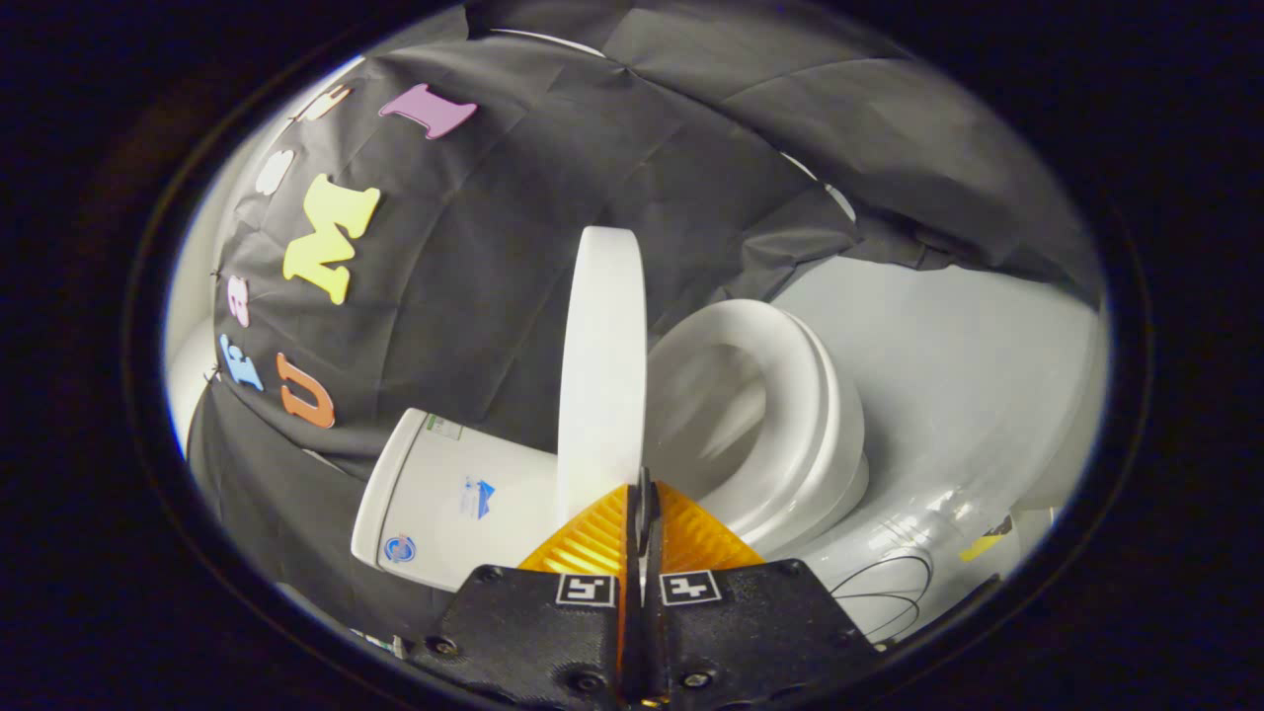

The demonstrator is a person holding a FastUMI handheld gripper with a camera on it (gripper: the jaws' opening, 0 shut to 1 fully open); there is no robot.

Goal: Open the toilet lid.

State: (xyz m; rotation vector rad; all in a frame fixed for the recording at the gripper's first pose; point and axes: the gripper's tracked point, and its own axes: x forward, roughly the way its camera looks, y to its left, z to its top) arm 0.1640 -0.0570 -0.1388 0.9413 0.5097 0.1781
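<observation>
I see the gripper (pixel 644 494) pinching the lid (pixel 600 365) edge; lid stands edge-on straight ahead, tank (pixel 444 494) left, seat (pixel 790 415) right.

Nothing was actually legible, just tiny blurry stickers on the toilet tank (pixel 444 494) and square coded markers on the gripper (pixel 644 494), whose fingers sat pressed together.

My hand-held gripper (pixel 642 513) has its fingers pressed together, tips at the raised toilet lid (pixel 600 365), which stands on edge just ahead and blocks the way forward. To one side of it the tank (pixel 444 494) crowds in; to the other, the seat ring (pixel 790 415). Beyond the seat, the pale floor (pixel 948 355) lies open.
</observation>
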